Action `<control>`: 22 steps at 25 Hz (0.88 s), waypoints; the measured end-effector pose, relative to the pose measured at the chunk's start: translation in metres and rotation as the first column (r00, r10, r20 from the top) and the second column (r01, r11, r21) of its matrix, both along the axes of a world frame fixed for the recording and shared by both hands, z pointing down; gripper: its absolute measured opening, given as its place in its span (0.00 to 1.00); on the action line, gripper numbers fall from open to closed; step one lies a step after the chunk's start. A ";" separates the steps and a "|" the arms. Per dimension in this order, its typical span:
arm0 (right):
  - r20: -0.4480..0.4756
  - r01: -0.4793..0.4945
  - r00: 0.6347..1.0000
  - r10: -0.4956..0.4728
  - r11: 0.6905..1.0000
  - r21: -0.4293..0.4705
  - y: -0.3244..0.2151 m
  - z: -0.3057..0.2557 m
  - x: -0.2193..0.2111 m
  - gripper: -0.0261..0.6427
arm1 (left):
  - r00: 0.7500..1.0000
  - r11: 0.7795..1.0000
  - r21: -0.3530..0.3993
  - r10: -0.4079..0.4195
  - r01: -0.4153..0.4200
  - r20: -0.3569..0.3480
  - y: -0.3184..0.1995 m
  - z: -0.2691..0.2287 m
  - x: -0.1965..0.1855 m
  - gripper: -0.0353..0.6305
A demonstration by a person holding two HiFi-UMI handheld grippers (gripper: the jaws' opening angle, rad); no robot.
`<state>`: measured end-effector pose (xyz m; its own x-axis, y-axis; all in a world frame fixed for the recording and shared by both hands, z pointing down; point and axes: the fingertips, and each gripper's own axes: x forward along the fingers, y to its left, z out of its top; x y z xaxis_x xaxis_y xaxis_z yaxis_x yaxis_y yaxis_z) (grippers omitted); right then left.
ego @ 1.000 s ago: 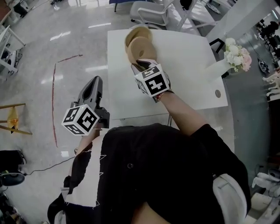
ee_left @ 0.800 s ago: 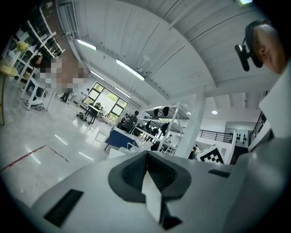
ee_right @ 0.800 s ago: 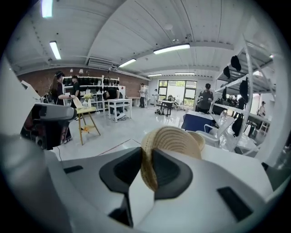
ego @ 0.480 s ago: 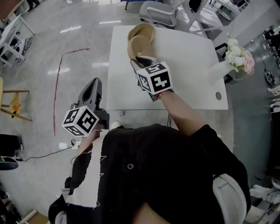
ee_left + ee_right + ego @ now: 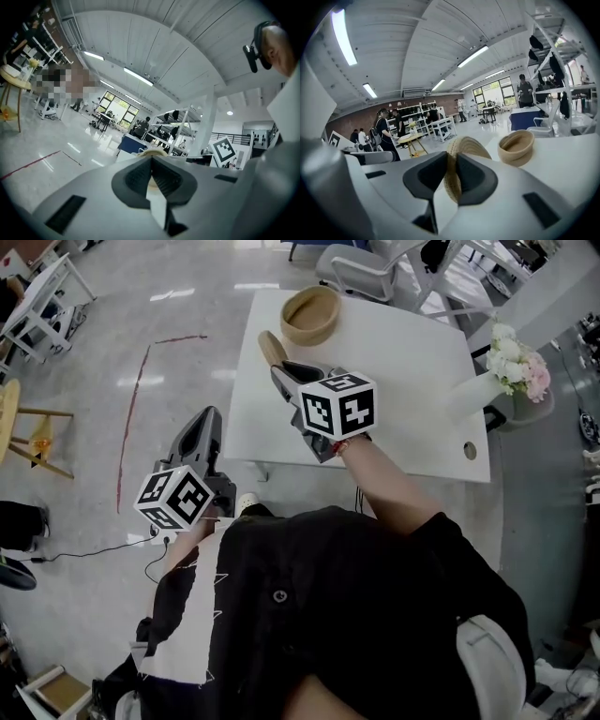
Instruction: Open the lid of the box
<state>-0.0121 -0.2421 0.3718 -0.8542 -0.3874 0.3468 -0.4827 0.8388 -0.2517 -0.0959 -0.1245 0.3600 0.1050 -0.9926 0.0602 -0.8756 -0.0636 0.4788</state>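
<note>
1. Lid [image 5: 465,145] is riding edge-on in the right gripper [image 5: 281,369], jaws just now closing tighter on its rim; box [image 5: 310,315] is standing open, upper centre, on the table [image 5: 403,399].
2. Left gripper [image 5: 202,418] is hanging clenched, empty, lower left.
3. Risk: a narrow rim grip may be letting the woven lid pivot or slip free.
4. Flowers [image 5: 514,360] are standing well apart at right; nothing is blocking set-down.

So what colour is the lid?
The lid is light tan, woven; clearest in the right gripper view.

Black shirt [image 5: 356,596] with white panel [image 5: 183,624]
</note>
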 end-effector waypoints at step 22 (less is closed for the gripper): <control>0.230 0.022 0.973 0.004 0.993 -0.112 0.057 -0.030 0.071 0.15 | 0.997 1.000 0.004 0.027 -0.028 0.066 0.009 -0.010 0.067 0.07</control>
<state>0.0588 -0.1850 0.3422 -0.9194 -0.3487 0.1821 -0.3932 0.8028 -0.4482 -0.0293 -0.1159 0.3504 0.1283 -0.9897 0.0630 -0.9033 -0.0904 0.4193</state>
